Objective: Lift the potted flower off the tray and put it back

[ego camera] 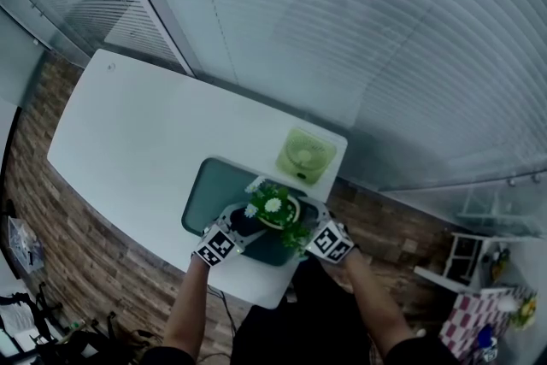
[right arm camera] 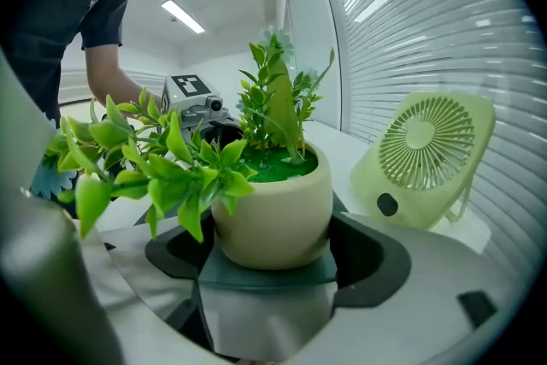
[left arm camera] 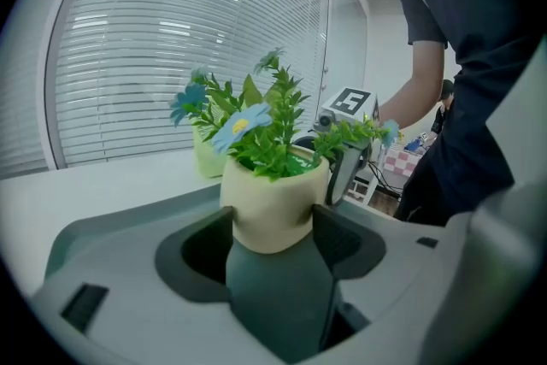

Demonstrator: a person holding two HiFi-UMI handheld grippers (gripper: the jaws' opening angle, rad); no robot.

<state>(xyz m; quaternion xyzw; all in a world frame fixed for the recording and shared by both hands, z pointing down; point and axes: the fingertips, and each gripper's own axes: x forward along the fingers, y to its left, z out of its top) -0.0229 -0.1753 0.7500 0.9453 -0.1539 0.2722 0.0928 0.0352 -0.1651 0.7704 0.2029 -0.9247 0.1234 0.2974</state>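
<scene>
Nearest, the left tongs [left arm camera: 272,220] are spread wide and pressed on both flanks of the cream pot of the potted flower [left arm camera: 275,205]. The right tongs [right arm camera: 272,228] reach in from the opposite side, likewise wide, with their dark pads against the pot's sides. Each of the tongs has the other just behind the pot, so the two face one another across it. The potted flower stands at the near right end of the dark green tray [ego camera: 203,188], and in the right gripper view its base meets the tray. A leafy sprig [right arm camera: 149,167] droops over the rim toward the right tongs and hangs in front of the pot's left side. Just beyond the tray a pale green fan [ego camera: 305,154] stands on the white surface [ego camera: 128,132], close to its far edge. Slatted blinds [ego camera: 359,21] rise behind.

Only the head view gives the tray's whole outline and the brick-patterned floor [ego camera: 51,209] round the surface. Only the left gripper view shows a blue flower [left arm camera: 244,122] and the person's arm [left arm camera: 427,90]; the fan there is mostly hidden behind the plant. The right gripper view shows the fan's round grille plainly.
</scene>
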